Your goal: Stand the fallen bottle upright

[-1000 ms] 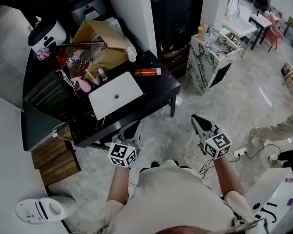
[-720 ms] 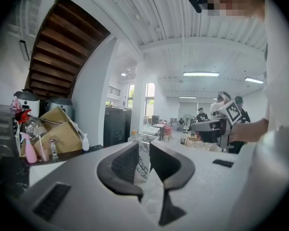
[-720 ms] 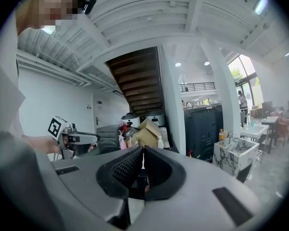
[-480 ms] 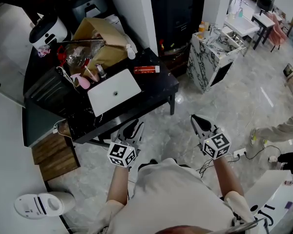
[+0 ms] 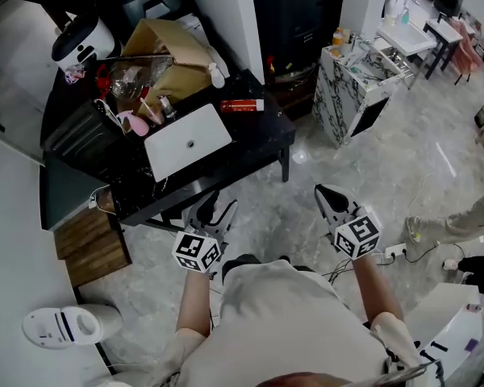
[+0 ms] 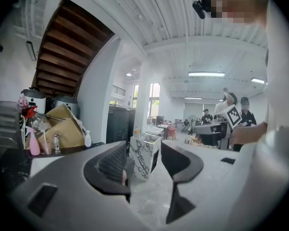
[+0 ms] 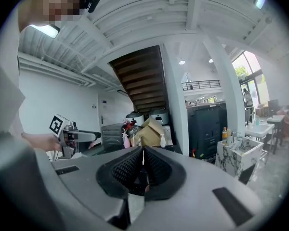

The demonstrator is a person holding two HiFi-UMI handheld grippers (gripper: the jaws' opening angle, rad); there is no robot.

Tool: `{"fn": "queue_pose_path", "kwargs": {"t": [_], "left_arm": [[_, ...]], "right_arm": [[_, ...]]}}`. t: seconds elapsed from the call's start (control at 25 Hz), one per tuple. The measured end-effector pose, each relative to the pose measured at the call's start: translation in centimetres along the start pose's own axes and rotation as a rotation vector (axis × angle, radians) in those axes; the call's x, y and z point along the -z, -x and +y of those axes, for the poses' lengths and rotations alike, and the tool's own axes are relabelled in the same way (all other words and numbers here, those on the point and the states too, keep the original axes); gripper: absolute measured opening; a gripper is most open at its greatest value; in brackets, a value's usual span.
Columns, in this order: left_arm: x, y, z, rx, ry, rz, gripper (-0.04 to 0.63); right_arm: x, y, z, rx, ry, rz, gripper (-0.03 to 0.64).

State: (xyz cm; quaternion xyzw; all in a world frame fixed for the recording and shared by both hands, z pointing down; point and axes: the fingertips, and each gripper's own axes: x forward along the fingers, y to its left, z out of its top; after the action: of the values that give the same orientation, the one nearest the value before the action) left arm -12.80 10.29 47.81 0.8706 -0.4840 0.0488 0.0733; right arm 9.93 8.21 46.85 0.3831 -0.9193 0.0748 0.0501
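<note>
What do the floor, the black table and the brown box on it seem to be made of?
Floor: probably polished stone or marble-look tile, with grey veining and reflections. Black table: glossy lacquered wood or laminate, going by its sheen; which one is unclear. Brown box: likely matte cardboard, tan with creased flaps.

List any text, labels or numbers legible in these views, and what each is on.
No text reads in any view.
Red box on the black table: print too small.
Left marker cube, right marker cube: square patterns only, no letters.
White panel, bottom right: black marks, cut off, unreadable.
</note>
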Motion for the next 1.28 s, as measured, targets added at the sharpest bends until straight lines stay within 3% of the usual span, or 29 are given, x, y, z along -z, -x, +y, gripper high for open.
{"fn": "queue_pose_path", "kwargs": {"t": [0.76,1.28], "left_arm": [[0.8,-2.6,1.7,-0.033,0.032,0.009,0.262],[-0.3,-8.4,9.0,0.028,0.025,0.006,0.262]], "right_arm": [[1.0,-2.4,-2.8,-0.009,-0.009,0.044,0.031],[0.0,-10.0,-5.8,0.050,-0.015,0.059,0.031]]}}
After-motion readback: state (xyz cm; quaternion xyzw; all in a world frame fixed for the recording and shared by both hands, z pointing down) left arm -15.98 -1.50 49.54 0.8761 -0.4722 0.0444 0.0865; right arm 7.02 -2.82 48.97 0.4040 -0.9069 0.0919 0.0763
